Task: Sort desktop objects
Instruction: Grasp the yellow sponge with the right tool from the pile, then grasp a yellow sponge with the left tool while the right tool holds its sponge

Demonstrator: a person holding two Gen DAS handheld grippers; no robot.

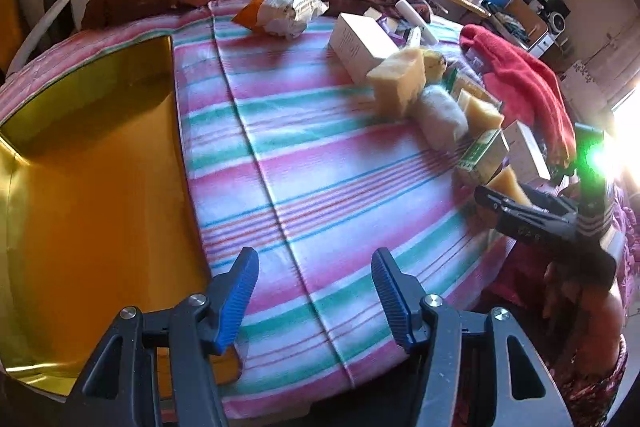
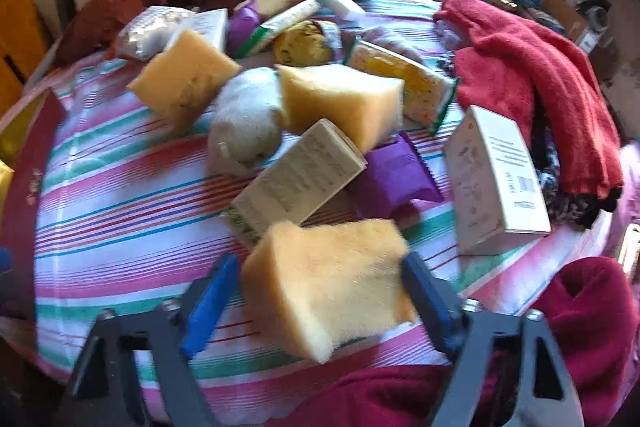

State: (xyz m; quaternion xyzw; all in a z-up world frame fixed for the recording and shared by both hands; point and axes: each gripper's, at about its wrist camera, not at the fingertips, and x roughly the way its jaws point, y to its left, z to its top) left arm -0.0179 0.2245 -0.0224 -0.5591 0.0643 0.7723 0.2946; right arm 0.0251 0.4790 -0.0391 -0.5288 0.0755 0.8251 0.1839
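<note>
Striped cloth (image 2: 120, 171) under a heap of clutter — my right gripper (image 2: 316, 299) brackets the nearest yellow sponge (image 2: 328, 279).

Both pads touch its flanks; soft and light, so I would squeeze mid-block. Left gripper (image 1: 316, 295) hangs released, empty.

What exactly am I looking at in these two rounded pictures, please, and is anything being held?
No robot: a person carries a two-fingered tool in each hand, each with a wide-angle camera looking along its fingers. In the left camera's view, the left tool stands open and empty over the striped cloth, beside a yellow box. In the right camera's view, the right tool has a yellow sponge between its fingers, though blur hides whether it is gripped. More sponges, cartons and a red towel lie beyond.
</note>
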